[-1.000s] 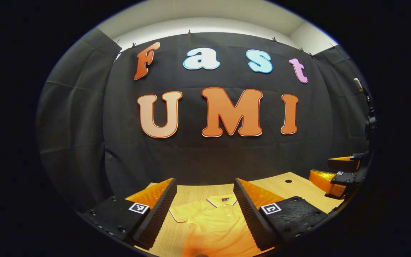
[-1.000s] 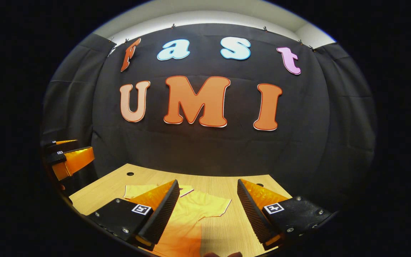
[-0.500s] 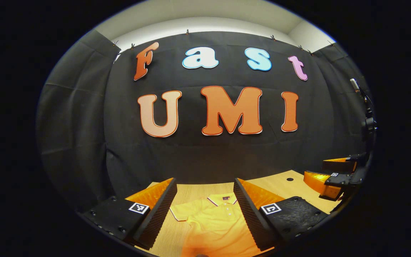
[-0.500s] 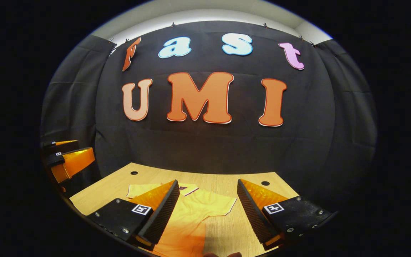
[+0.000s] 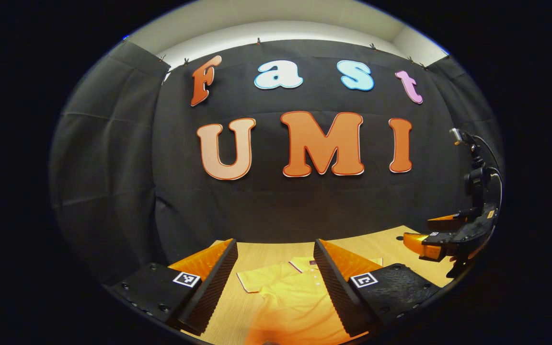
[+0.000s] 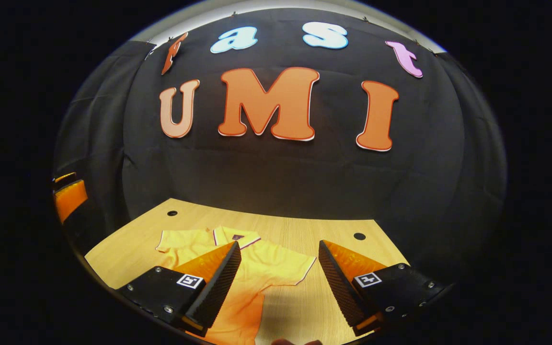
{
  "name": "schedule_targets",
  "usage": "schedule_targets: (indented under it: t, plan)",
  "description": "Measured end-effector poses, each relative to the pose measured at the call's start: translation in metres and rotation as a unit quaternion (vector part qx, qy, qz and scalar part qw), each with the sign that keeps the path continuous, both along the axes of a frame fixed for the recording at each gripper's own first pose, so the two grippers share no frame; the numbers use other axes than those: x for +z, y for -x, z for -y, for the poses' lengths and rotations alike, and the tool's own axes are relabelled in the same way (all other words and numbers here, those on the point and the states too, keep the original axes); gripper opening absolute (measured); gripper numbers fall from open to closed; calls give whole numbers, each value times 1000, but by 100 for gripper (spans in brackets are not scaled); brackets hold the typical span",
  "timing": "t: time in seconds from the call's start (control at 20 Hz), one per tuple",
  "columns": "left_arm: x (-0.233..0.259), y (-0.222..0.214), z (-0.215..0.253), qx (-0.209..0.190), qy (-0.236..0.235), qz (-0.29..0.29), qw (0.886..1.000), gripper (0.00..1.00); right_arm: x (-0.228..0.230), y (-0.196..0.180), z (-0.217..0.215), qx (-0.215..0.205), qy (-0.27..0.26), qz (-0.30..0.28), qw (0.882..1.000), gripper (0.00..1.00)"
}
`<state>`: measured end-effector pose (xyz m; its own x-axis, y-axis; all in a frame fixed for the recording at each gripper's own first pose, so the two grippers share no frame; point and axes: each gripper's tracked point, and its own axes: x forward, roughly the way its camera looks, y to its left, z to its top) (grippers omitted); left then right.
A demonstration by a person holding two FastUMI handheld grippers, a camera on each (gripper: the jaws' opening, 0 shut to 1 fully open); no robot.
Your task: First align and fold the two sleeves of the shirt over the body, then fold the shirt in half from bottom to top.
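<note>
Fingers of both your grippers gape wide, gripping nothing; left gripper view catches the right gripper at right edge, right gripper view both shirt sleeves.

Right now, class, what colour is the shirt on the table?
Yellow shirt, clearest in the right gripper view.

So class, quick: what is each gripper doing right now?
Left gripper: open, holding nothing, above the shirt.
Right gripper: open, holding nothing.
</note>
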<state>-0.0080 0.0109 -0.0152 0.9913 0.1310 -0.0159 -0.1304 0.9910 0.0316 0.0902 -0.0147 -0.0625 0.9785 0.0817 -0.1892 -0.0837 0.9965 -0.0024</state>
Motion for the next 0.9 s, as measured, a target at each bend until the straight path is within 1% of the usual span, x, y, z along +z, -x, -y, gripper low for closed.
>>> schedule_targets:
  t: [0.25,0.55,0.75,0.8,0.85,0.9]
  plan:
    - [-8,8,-24,52,6,-8,999,98,-42,-39,15,-9,-6,-66,998,99]
    - [-18,18,-46,107,9,-23,994,98,-88,-76,21,-16,-32,-147,989,99]
    - [-31,21,-55,133,17,-38,990,98,-127,-97,22,-11,-47,-225,973,99]
    - [-32,21,-57,139,18,-42,989,98,-134,-100,22,-10,-54,-243,969,95]
    - [-34,21,-59,145,17,-45,988,98,-140,-104,23,-11,-61,-256,965,99]
    - [-37,23,-62,152,17,-49,987,98,-145,-109,26,-12,-63,-267,961,99]
